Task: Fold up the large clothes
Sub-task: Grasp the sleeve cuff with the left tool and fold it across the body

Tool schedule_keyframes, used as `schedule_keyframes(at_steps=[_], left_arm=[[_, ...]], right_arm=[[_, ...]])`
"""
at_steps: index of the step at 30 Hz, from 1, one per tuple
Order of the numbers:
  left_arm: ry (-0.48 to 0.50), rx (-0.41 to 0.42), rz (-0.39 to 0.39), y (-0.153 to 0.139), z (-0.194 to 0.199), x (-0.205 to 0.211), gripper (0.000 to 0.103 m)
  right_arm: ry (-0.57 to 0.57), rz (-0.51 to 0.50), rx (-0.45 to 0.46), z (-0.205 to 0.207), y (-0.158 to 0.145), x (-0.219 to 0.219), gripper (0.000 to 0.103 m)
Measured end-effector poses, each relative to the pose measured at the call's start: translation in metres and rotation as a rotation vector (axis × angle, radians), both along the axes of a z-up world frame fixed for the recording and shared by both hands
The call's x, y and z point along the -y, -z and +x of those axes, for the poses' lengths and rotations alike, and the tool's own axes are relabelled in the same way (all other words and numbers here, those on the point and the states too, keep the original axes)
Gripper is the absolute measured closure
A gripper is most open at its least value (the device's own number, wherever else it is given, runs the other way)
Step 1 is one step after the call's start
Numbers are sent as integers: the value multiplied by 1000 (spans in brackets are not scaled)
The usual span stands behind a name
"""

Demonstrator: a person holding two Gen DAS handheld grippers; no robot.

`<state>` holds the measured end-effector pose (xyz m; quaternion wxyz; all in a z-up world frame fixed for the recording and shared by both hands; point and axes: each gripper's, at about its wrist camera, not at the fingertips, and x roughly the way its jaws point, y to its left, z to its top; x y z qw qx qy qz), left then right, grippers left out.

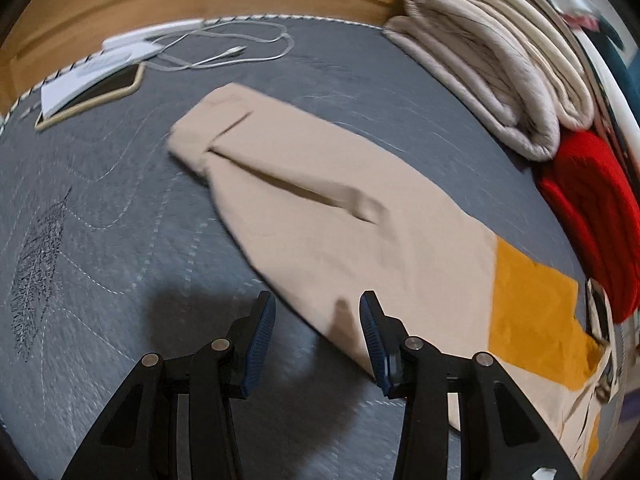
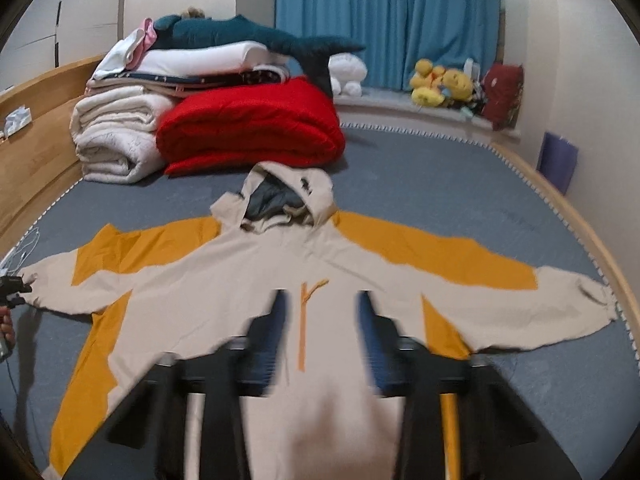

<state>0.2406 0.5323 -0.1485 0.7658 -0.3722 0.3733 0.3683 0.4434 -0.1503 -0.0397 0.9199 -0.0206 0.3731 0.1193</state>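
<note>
Grey quilted fabric covers the bed (image 2: 420, 168), and on it the large hooded jacket (image 2: 224, 280) lies flat, front side up, cream with mustard-yellow panels. Both sleeves are spread wide to the sides and the hood (image 2: 288, 192) points toward the red folded blanket (image 2: 248, 128) and the stack of white quilts (image 1: 492, 68) at the back of the bed. No fold is made yet, as I judge it.

The left sleeve (image 1: 320, 200) runs across the left wrist view, its cuff (image 1: 200, 136) near a phone (image 1: 92, 96) and a white charging cable (image 1: 224, 48).

The risk, I think, is at this sleeve. The left gripper (image 1: 318, 320) comes down over the sleeve's lower edge, one finger above the bed cover and one above the cloth. If it closes here, it may also pinch the bed cover, or take only one layer, and the fold would come crooked. A wide pull could also drag the cable.

The left gripper points steeply down, partly open, holding nothing. The right gripper (image 2: 322, 324) hangs over the jacket's chest near the orange zipper (image 2: 306, 320), tilted downward. It is blurred; the jaws stand apart with nothing between them.
</note>
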Motion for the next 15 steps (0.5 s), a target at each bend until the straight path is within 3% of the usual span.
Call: schedule_keyframes(at_steps=[4,7,10,11,13,15], left_arm=[[-49,44,-38,8,-12,-27,63],[-98,65,-92,21,-18,-39,63],[-109,88,-84,22,-19,-44,63],[-105,88,-80,21,-18,-45,66],[-76,121,-85,21,-15,-47,91],[-83,95,-75,21,-14,-47,101]], right_arm=[[9,1,-28,5,11,-1,74],[16,-7,-57,9,19,-3,65],[20,-11,-86,11,28,-3,57],[18,-17,-91,11,31,-3,57],[5,-34,-99,11,37,-6,57],[-2,-39,-101,11,39,-9,57]])
